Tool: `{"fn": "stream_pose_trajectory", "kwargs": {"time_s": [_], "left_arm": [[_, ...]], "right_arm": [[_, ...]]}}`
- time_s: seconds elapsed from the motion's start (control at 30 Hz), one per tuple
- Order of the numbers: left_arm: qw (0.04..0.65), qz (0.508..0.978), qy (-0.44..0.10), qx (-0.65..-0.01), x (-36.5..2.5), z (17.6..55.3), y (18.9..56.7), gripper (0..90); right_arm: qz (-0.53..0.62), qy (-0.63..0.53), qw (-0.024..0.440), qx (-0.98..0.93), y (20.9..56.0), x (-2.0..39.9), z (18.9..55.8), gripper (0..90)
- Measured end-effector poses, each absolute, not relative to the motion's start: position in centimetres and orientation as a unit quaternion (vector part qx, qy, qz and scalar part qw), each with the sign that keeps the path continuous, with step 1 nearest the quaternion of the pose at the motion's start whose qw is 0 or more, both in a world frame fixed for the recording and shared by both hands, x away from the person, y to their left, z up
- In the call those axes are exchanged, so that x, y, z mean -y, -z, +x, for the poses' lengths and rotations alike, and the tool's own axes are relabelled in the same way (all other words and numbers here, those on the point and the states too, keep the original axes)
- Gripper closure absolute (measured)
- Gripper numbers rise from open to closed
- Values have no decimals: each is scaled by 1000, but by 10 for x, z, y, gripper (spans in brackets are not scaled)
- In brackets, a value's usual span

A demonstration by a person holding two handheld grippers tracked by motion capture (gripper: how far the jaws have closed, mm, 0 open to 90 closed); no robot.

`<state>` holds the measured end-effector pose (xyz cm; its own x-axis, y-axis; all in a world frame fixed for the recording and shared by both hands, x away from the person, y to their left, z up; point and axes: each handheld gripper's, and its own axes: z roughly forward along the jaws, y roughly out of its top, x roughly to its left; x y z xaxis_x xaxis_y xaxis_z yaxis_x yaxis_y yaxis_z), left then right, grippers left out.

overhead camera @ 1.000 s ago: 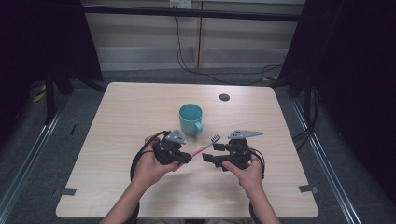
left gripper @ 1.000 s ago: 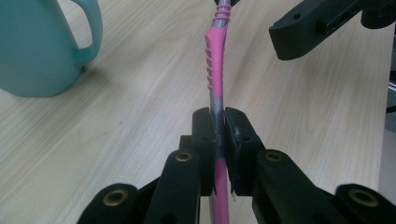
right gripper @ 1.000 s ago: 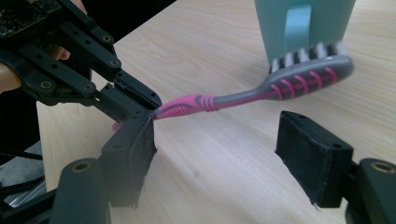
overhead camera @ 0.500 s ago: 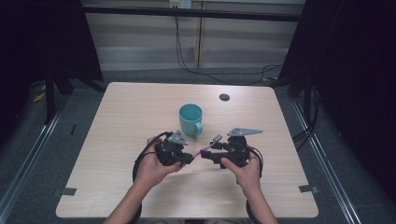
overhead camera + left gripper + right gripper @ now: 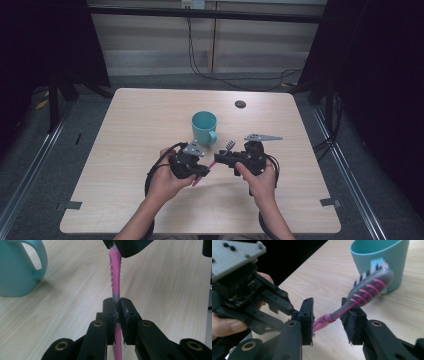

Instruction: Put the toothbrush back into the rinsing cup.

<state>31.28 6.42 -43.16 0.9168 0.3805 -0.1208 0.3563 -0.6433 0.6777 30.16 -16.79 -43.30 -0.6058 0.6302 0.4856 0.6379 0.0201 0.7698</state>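
Being clamped in the left gripper [image 5: 117,315], a pink toothbrush [image 5: 115,275], right gripper [image 5: 328,320] jaws just closing around its neck, pads not yet pressing, teal cup [image 5: 204,127] nearby on the table [image 5: 125,130].

Both forearms are bare, with no sleeves. The left gripper [image 5: 204,171] and right gripper [image 5: 218,161] are black, built of jointed bars with brass-coloured pivot bushings. Each ends in two flat, rectangular black fingers [image 5: 307,318] with small screw holes in their faces. A grey three-cornered plate [image 5: 262,137] with dark screws sits on top of each. Black cables [image 5: 151,172] loop from the gripper bodies back beside the wrists.
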Motion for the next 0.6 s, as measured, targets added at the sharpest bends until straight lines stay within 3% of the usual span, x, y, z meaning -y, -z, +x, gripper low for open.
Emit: {"fn": "stream_pose_trajectory", "kwargs": {"time_s": [0.27, 0.6], "left_arm": [[384, 898, -2, -213, -62, 311, 431, 834], [392, 892, -1, -224, -58, 311, 433, 830]], "right_arm": [[-446, 558, 7, 699, 430, 167, 303, 786], [-445, 576, 11, 686, 427, 164, 304, 836]]}}
